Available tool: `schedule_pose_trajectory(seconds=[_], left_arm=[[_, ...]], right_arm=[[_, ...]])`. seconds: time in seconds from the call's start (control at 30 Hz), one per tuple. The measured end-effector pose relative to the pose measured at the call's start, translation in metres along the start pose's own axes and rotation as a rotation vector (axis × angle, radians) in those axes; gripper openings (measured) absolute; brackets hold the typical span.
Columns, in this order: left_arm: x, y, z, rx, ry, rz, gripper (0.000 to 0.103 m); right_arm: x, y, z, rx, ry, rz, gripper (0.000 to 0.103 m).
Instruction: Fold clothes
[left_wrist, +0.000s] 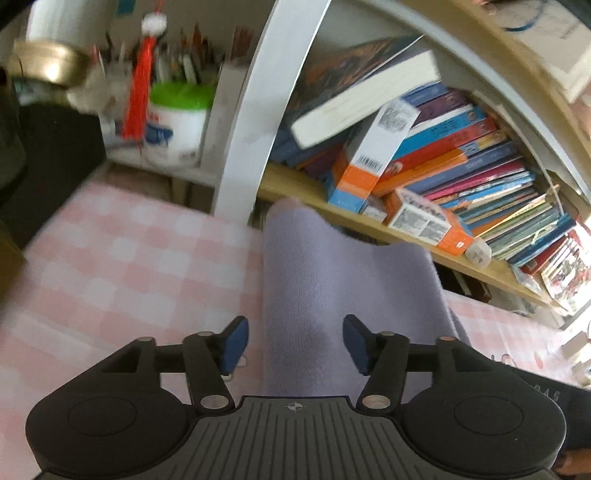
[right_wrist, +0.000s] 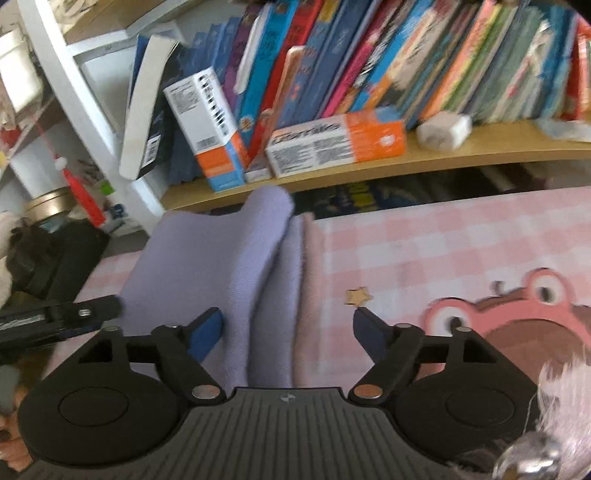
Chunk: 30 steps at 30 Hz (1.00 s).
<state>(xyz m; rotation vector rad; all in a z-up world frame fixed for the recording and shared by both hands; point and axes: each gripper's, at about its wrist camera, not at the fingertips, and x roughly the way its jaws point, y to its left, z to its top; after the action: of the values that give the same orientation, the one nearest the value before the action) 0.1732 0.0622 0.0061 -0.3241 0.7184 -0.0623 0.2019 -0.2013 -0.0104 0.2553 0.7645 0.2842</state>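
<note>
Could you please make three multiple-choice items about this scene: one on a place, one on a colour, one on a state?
1. Where does the garment lie?
A. on the checked cloth
B. on the bookshelf
C. in a basket

2. What colour is the garment?
A. green
B. lilac
C. black

3. How does the right gripper stand?
A. shut on the garment
B. shut and empty
C. open

Key: 1 A, it spreads over the pink checked cloth below the bookshelf. 2 B, pale purple in both views. 3 C, its blue pads stand apart, not pressing the fabric; the left gripper is open likewise.
</note>
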Motion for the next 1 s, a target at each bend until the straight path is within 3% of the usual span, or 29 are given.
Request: schedule_pose_trajectory(seconds=[0.17,0.3,0.67,1.0], left_arm=[[-0.032,-0.018,-0.012,0.074,-0.055,0.018,0.072],[-0.051,-0.026,-0.029,0.106,-0.052,0.043,0.081],[-0.084,-0.032,-0.062,0.099,-0.044,0.089,0.087],[-0.1,-0.042,-0.095,0.172,-0.015,0.107,0.087]], right_arm=[[-0.038,0.006,-0.01,-0.023,-0.06,-0.066,0.081],[-0.07,0.018,-0.024,-0.083,-0.108,-0.093,0.084],[-0.105,0.026,-0.066,-0.028,-0.075,-0.12,0.085],[-0.116,0.035,-0.103,-0.13,-0.05,-0.221,0.086]])
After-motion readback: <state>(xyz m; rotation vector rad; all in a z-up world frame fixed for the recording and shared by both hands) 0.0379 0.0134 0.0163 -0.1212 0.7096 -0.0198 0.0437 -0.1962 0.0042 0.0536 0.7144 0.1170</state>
